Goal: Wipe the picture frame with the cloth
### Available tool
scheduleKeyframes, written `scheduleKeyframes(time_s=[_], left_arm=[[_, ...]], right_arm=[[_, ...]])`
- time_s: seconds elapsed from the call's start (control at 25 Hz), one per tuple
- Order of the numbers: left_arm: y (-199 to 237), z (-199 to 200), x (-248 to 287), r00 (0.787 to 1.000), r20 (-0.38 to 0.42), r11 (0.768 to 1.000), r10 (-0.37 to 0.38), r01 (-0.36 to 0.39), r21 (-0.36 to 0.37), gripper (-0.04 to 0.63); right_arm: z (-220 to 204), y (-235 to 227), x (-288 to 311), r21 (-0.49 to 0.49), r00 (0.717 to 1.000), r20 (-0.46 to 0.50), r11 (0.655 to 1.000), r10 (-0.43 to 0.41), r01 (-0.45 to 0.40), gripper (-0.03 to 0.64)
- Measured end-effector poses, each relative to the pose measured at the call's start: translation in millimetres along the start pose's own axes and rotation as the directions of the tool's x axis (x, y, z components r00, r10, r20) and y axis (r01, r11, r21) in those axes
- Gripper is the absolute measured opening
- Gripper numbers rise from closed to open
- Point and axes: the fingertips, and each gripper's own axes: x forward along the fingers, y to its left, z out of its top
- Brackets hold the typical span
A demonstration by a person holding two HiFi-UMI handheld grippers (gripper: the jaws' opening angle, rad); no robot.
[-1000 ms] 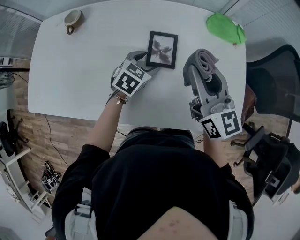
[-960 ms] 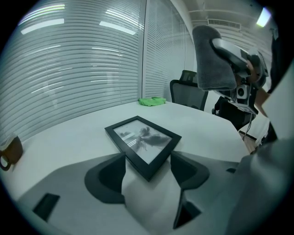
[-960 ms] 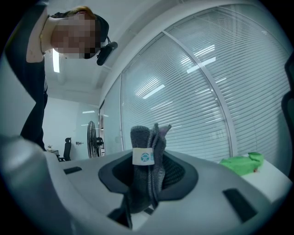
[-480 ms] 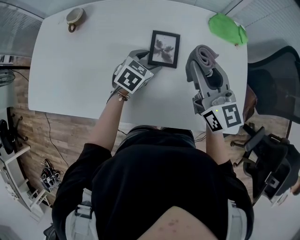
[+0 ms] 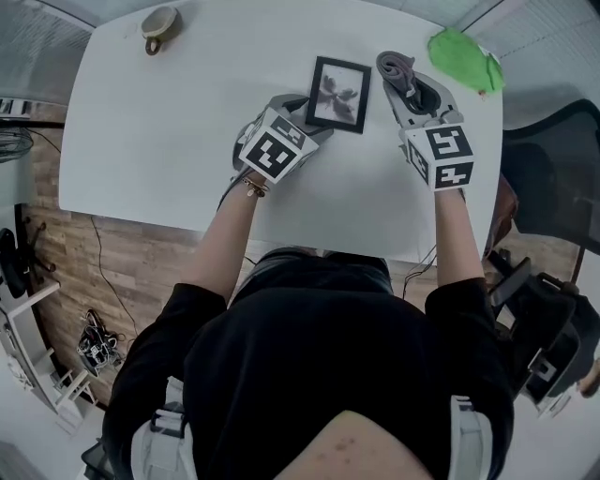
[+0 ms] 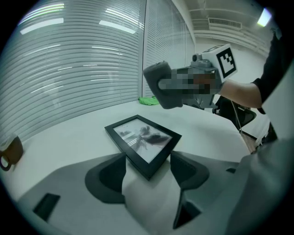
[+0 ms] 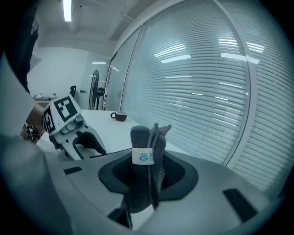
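The white table (image 5: pixel 159 131) carried all items. Your left gripper (image 5: pixel 305 120) was at the near corner of the picture frame (image 5: pixel 340 82), jaws spread, with that corner between them and not clamped. Your right gripper (image 5: pixel 405 86) was just right of the frame, jaws clenched on the rolled grey cloth (image 7: pixel 146 165). The frame lay flat toward the table's far edge. A green rag (image 5: pixel 464 56) lay at the far right corner, and a cup (image 5: pixel 157 26) at the far left.
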Motion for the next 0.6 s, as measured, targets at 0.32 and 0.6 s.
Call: scheduleKeyframes(time_s=[0.32,0.6], left_arm=[[0,-1,-2,1.0,-0.002,1.0,0.01,-0.01,0.015,0.313],[1,-3,0,1.0,-0.005,1.0,0.013,-0.013,0.015,0.313]], right_arm=[[-38,-2,54,-0.226,0.977,-0.211,0.973,0.002,-0.051,0.12],[-53,-1,87,-0.369,0.953,-0.303,0.924,-0.019,-0.099,0.12]])
